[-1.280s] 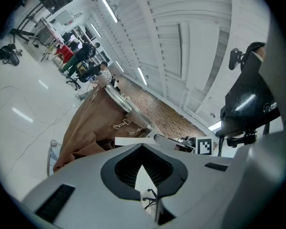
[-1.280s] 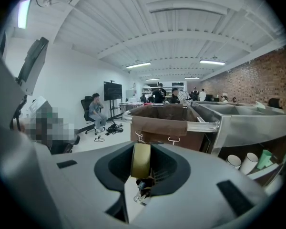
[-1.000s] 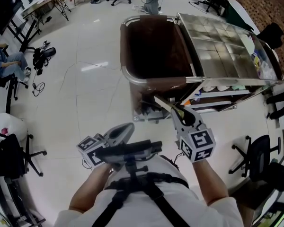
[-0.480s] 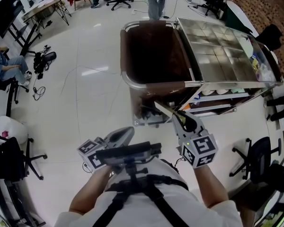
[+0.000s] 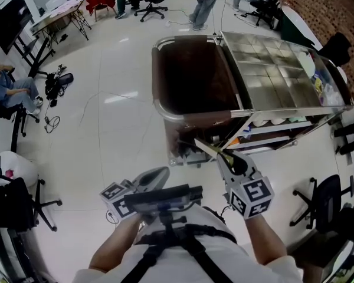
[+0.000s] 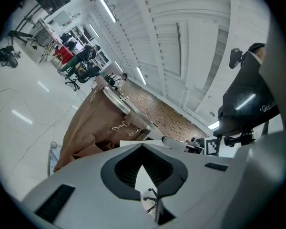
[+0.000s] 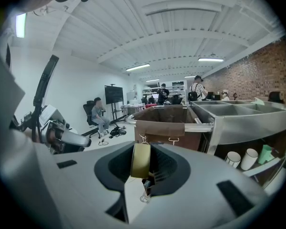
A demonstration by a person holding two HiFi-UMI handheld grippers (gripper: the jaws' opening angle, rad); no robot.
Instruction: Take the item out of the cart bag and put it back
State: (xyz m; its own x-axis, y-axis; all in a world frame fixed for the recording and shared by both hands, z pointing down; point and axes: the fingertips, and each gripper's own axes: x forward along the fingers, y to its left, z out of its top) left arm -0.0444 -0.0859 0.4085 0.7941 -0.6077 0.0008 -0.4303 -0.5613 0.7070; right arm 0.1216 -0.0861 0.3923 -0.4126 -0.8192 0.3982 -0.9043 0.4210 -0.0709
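Holding a flat olive-tan item (image 7: 141,160) just short of the brown cart bag (image 5: 192,69)
Right gripper (image 5: 226,157) clamps it edge-on; left gripper (image 5: 160,174) has its jaws together, empty

1. The right gripper (image 7: 141,149) fills the lower half, its grey jaws closed on a flat yellowish item (image 7: 140,163) that stands on edge between them.
2. Just past the jaw tips, at twelve o'clock, the brown cart bag (image 7: 163,122) hangs from a metal rail (image 7: 202,126), its mouth open.
3. At two o'clock the steel cart top (image 7: 243,112) adjoins the bag.
4. At four o'clock, on a shelf under that top, two white cups (image 7: 233,159) sit beside a green cup (image 7: 264,154).
5. At ten o'clock, well beyond the bag, a seated person (image 7: 98,112) is near a dark monitor (image 7: 113,94).
6. A brick wall (image 7: 257,78) runs along the far side at two o'clock.
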